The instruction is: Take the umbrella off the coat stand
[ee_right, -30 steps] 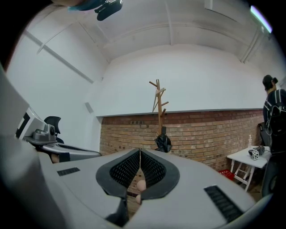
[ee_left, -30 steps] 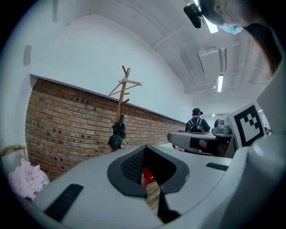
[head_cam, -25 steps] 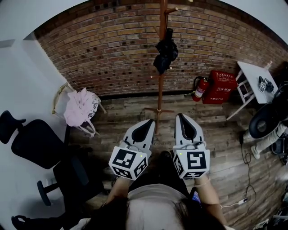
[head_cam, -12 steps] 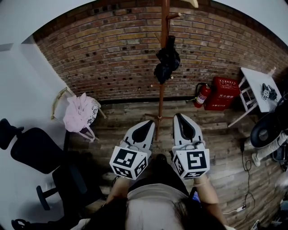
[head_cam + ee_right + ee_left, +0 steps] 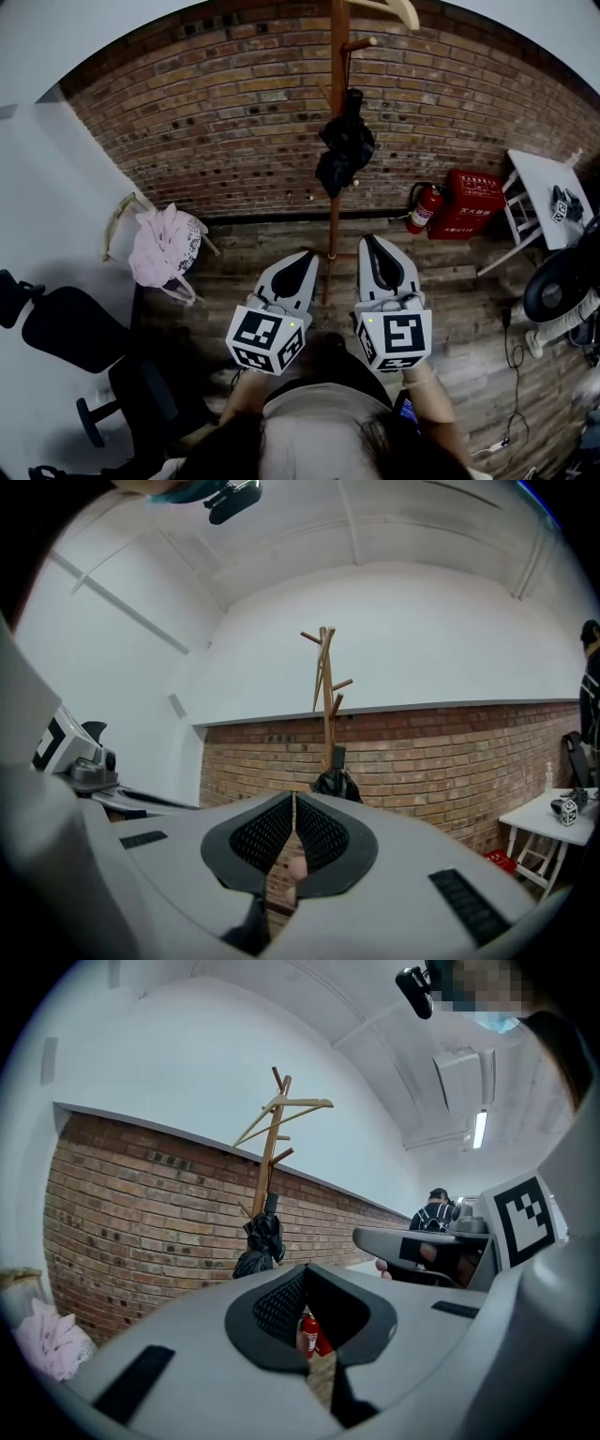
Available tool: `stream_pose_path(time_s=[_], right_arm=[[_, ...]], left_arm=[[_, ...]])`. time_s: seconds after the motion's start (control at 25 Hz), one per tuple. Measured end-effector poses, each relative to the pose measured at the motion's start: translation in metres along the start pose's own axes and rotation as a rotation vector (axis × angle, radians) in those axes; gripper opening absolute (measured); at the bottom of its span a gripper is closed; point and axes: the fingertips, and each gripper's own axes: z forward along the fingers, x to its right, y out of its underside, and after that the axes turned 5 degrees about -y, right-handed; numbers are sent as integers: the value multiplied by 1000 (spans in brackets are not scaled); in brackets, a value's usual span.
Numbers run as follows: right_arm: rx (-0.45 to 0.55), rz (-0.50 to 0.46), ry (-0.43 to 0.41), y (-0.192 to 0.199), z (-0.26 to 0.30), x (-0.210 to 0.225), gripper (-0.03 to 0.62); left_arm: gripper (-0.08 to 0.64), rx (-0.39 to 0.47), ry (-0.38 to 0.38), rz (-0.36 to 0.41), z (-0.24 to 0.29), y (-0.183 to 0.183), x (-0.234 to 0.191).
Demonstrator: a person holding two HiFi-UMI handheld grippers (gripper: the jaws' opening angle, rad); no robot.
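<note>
A black folded umbrella [image 5: 344,145] hangs high on a wooden coat stand [image 5: 336,75] against the brick wall. Both grippers are held level side by side in front of me, well short of the stand and below the umbrella. My left gripper [image 5: 308,256] points just left of the pole's base, my right gripper [image 5: 372,242] just right of it. Both are shut with nothing held. In the left gripper view the umbrella [image 5: 262,1247] and stand [image 5: 273,1143] show beyond the shut tips [image 5: 303,1269]. The right gripper view has the umbrella [image 5: 337,782] just past its tips [image 5: 293,796].
A red fire extinguisher [image 5: 421,208] and a red box [image 5: 466,204] sit right of the stand. A white table [image 5: 544,192] and a fan [image 5: 555,284] are at far right. A chair with pink cloth [image 5: 161,246] and a black office chair [image 5: 73,328] stand left.
Both grippers and I have moved forward toward the brick wall; the coat stand and umbrella sit lower and nearer in the head view. Both grippers stay shut.
</note>
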Motion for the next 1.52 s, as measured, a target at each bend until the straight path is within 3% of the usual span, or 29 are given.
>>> stream_pose_path(time_s=[0.6, 1.08, 1.28, 1.52], right_arm=[[33, 16, -23, 7, 75, 63, 38], [23, 14, -80, 16, 118, 87, 40], [6, 17, -128, 22, 132, 88, 106], [-4, 18, -142, 27, 140, 91, 137]], left_arm=[[9, 14, -90, 3, 67, -5, -36], [9, 31, -136, -13, 104, -10, -53], [9, 28, -156, -23, 113, -8, -57], [9, 30, -175, -31, 116, -8, -60]])
